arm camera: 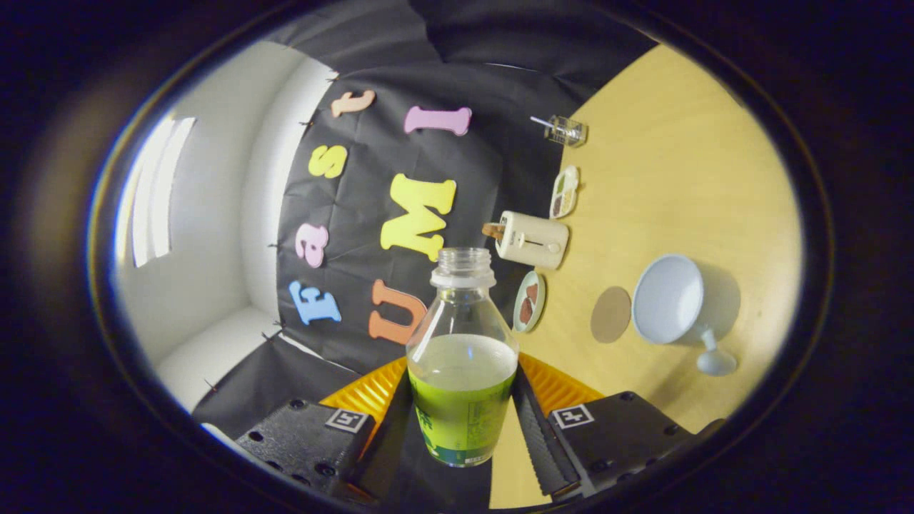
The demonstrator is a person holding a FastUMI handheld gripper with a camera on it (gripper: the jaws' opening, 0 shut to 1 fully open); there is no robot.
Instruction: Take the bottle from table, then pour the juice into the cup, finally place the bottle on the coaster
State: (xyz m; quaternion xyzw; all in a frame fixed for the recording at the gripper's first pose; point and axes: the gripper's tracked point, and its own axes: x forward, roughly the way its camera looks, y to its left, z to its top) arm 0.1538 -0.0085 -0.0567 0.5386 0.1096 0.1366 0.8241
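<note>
between my fingers: bottle (462,357), uncapped, pinched at label by hand-held gripper (463,421). view rolled, worktop (671,185) runs off to one side. cup (670,300) lies that way, coaster (611,314) just before it. bottle's long axis points away along fingers, mouth not yet over cup.

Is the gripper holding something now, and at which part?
Yes. The gripper holds the open bottle, both fingers pressing on its lower, labelled body.
</note>
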